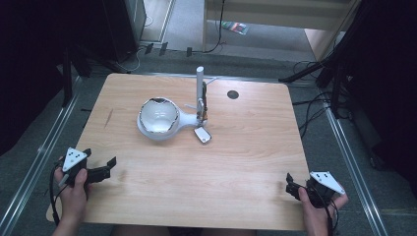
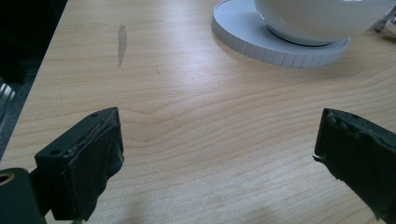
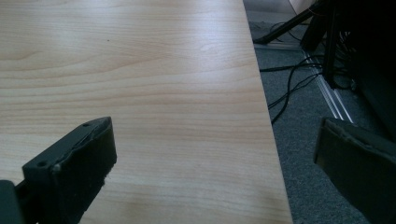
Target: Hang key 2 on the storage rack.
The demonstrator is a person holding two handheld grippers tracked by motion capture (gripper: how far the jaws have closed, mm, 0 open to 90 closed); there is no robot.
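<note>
A white bowl (image 1: 158,115) with a dark-edged rim sits on a round white base (image 1: 147,132) at the table's middle back. Joined to the base are an upright white post (image 1: 200,86) and a small flat white tab (image 1: 202,135) lying in front. In the left gripper view the bowl (image 2: 322,18) and its ribbed base (image 2: 243,39) are far ahead at top right. My left gripper (image 1: 101,158) (image 2: 215,154) rests open near the front left corner, holding nothing. My right gripper (image 1: 291,186) (image 3: 215,158) is open at the front right corner, straddling the table's right edge.
The wooden table (image 1: 236,162) has a black round grommet (image 1: 233,94) at back right and a grey scuff (image 2: 122,44) on its left side. Cables (image 3: 299,79) and dark stand legs lie on the grey floor to the right. Metal rails run along both sides.
</note>
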